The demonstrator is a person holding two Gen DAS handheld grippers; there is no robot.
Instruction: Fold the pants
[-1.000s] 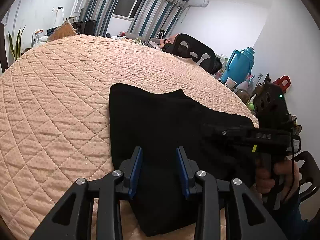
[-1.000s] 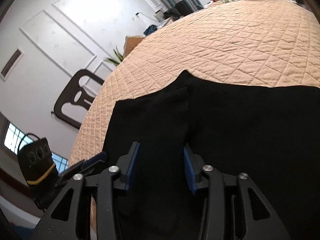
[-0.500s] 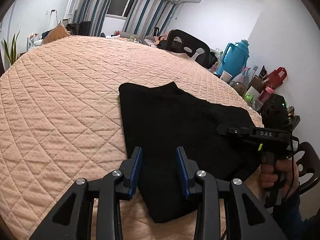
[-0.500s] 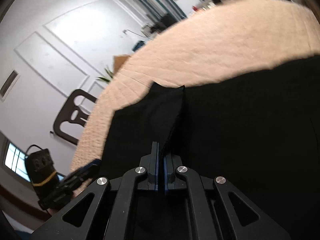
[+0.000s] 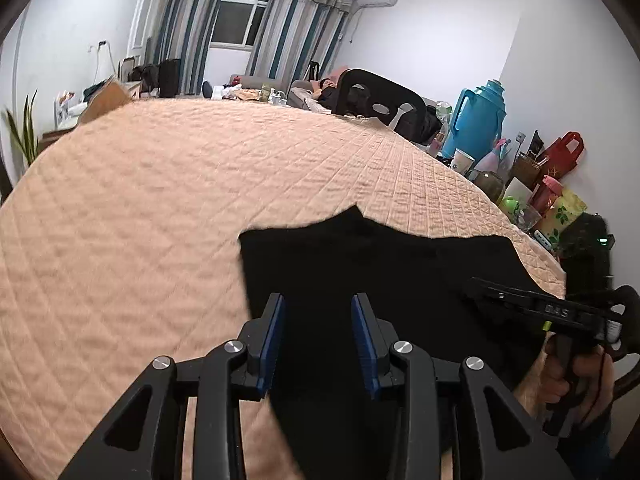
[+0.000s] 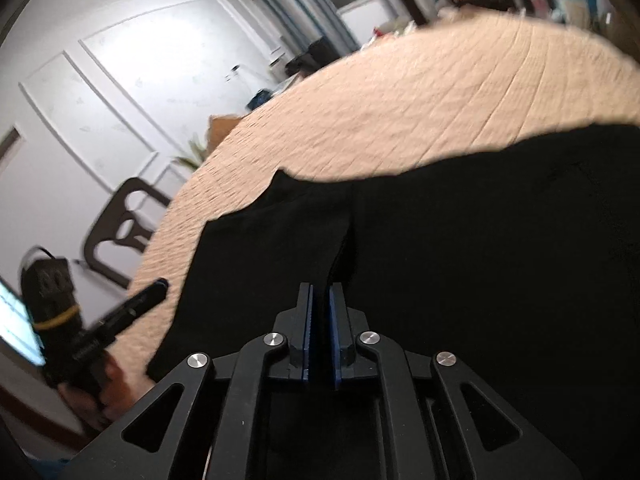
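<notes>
Black pants (image 5: 380,264) lie partly folded on a peach quilted bed (image 5: 160,200), near its right front edge. My left gripper (image 5: 318,300) hovers open over the left part of the pants, with nothing pinched between its blue pads. My right gripper (image 6: 320,292) pinches a raised ridge of the pants (image 6: 480,240); its jaws are opening slightly, with the fabric still between the pads. In the left wrist view a hand holds the right gripper (image 5: 540,308) at the pants' right edge. The right wrist view shows the left gripper (image 6: 152,288) at the lower left.
A dark chair (image 5: 376,100) stands behind the bed, and a blue thermos (image 5: 476,120) with bags and cups crowds the right side. Another chair (image 6: 128,220) stands by the white wall. The quilt (image 6: 440,100) stretches bare beyond the pants.
My right gripper went from open to pinched on a fold of the pants and drew it up into a ridge. My left gripper stayed open and pulled back a little.
</notes>
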